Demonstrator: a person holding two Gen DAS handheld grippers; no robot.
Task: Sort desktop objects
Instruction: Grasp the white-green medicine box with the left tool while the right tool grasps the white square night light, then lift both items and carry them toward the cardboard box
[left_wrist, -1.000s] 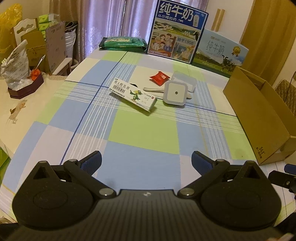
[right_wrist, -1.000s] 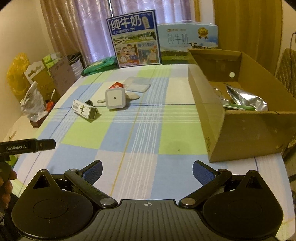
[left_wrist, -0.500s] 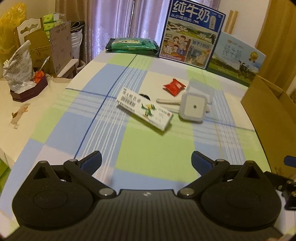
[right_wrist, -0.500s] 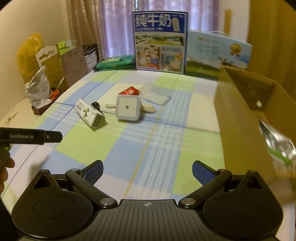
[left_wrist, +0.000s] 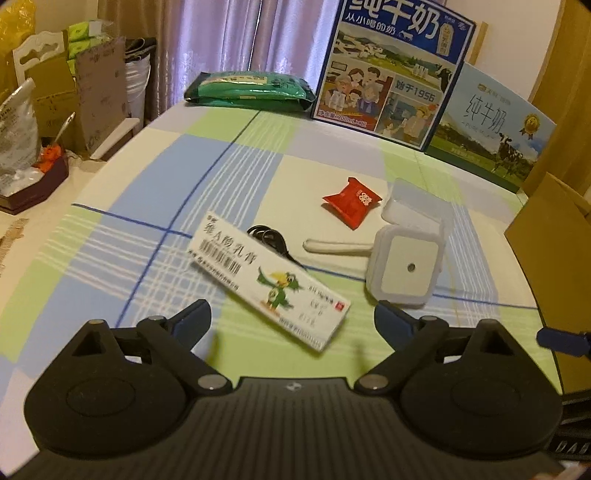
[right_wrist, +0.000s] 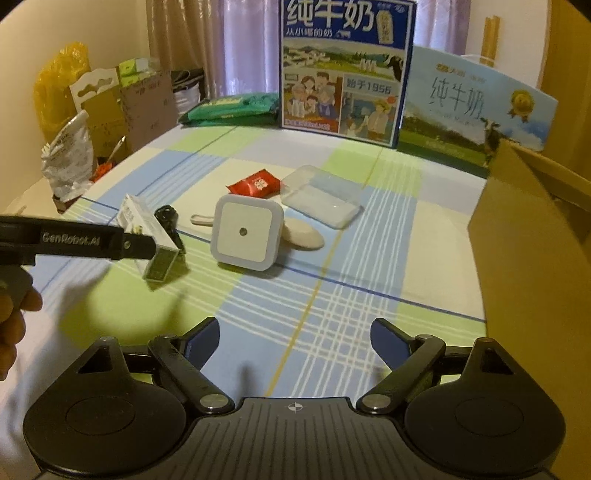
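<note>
The left tool (left_wrist: 291, 314) hangs wide open and empty just before the long white box (left_wrist: 269, 280) on the counter (left_wrist: 155, 206); its long axis slants across the gap. The right tool (right_wrist: 293, 338), also spread and empty, is farther off

Right gripper (right_wrist: 293, 341) low over the checked tabletop (right_wrist: 325, 317), fingers (right_wrist: 201, 341) wide apart, nothing between. Ahead, a white square night light (right_wrist: 245, 232), red packet (right_wrist: 255, 183), clear box (right_wrist: 321, 194). Cardboard box (right_wrist: 532, 251) at right. Left gripper (right_wrist: 136, 247) just over a white carton (right_wrist: 147, 232).
</note>
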